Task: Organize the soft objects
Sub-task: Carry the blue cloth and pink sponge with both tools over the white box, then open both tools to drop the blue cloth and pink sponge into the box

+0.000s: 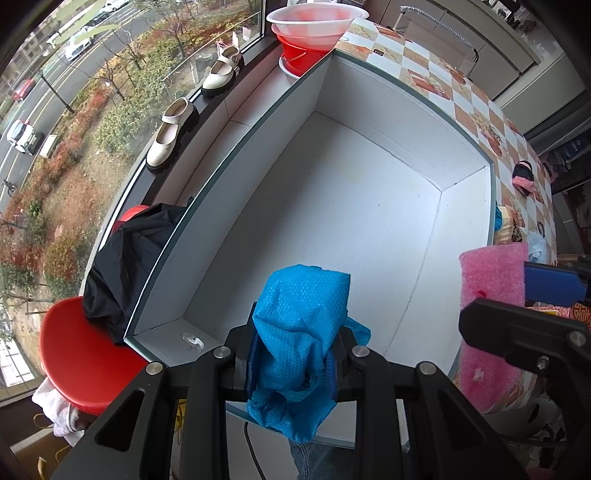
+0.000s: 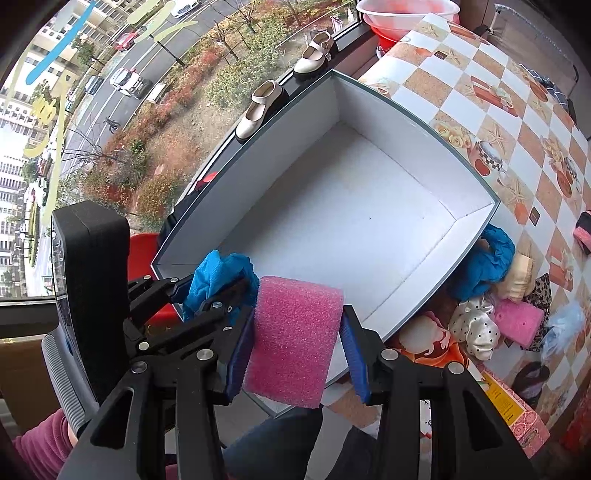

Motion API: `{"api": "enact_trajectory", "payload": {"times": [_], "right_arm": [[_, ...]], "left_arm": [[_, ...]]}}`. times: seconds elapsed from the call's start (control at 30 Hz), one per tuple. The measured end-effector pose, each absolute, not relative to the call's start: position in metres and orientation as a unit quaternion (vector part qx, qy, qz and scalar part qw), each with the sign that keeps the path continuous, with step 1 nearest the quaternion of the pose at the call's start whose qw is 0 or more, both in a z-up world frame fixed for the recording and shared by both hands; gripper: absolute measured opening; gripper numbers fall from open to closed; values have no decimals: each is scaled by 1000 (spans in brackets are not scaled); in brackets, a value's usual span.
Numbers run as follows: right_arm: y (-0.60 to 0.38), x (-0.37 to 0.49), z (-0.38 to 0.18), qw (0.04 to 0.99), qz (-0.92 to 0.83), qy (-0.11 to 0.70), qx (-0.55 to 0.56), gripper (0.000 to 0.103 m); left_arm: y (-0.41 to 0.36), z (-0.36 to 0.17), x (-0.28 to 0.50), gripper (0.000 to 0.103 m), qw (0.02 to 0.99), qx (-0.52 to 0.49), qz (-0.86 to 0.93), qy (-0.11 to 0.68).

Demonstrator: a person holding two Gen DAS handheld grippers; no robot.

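My left gripper (image 1: 293,363) is shut on a crumpled blue bubble-wrap piece (image 1: 301,325), held over the near edge of a large empty white box (image 1: 332,206). My right gripper (image 2: 295,347) is shut on a pink foam block (image 2: 291,332), held over the box's near edge (image 2: 369,221). In the right wrist view the left gripper with the blue wrap (image 2: 218,284) is just to the left. In the left wrist view the pink foam (image 1: 491,288) is at the right.
A pile of soft items lies on the checkered tablecloth right of the box: blue cloth (image 2: 487,262), polka-dot fabric (image 2: 476,332), pink foam (image 2: 517,321). A red stool (image 1: 85,354) with black cloth (image 1: 125,266) stands left. Shoes (image 1: 173,133) and basins (image 1: 314,33) sit on the window ledge.
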State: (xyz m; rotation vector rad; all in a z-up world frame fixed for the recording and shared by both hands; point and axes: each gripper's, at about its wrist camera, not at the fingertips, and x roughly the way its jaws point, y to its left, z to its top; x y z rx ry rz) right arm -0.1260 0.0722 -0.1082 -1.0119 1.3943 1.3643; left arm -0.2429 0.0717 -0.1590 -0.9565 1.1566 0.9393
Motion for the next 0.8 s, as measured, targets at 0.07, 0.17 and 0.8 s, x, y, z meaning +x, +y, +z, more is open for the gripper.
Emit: {"api": "enact_trajectory", "payload": {"times": [0.07,0.17,0.8], "right_arm": [[72,-126,-108,455,553,565,-410,47],[73,-126,-108,455,553,565,-410,47],[75,-125,-108,458,553,566,-407,47]], "left_arm": [[72,-159,-243,30,633,-418,410,506],[72,-159,-243,30,633,-418,411,506],[71,-157,-243,31,632,-416,414,507]]}}
